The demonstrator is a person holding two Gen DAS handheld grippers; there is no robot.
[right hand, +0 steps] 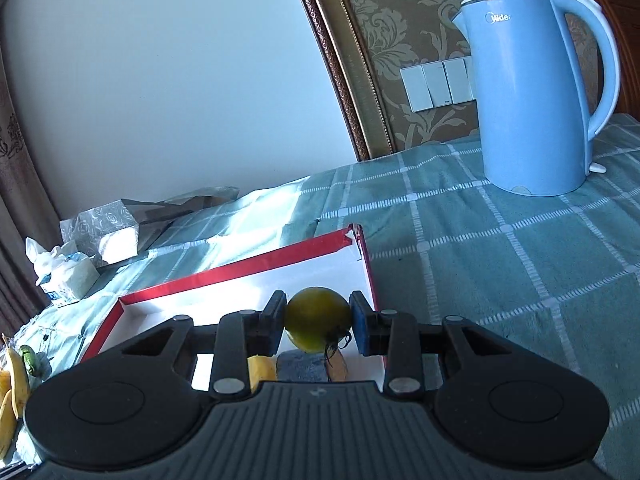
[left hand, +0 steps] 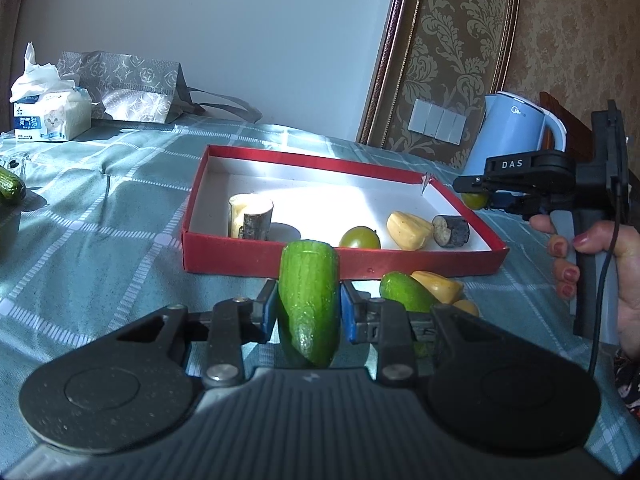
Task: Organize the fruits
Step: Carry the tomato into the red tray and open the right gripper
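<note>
Holding corn, tomato and eggplant, red box [left hand: 280,258] sits open.

The far half of the red box [left hand: 280,254] floor is bare, so I could pass there above its low rim. Along its near side stand a log piece [left hand: 252,216], a green fruit [left hand: 360,238], a yellow piece [left hand: 408,230] and a dark chunk [left hand: 451,231]. Just outside the near wall, a small cucumber [left hand: 406,292] and yellow pieces [left hand: 438,286] crowd the desk [left hand: 100,240]. My right hand-held gripper [left hand: 476,192] hangs over the box's right corner. The blue kettle [right hand: 536,92] blocks the far right; checked cloth between it and the box is free.
</note>
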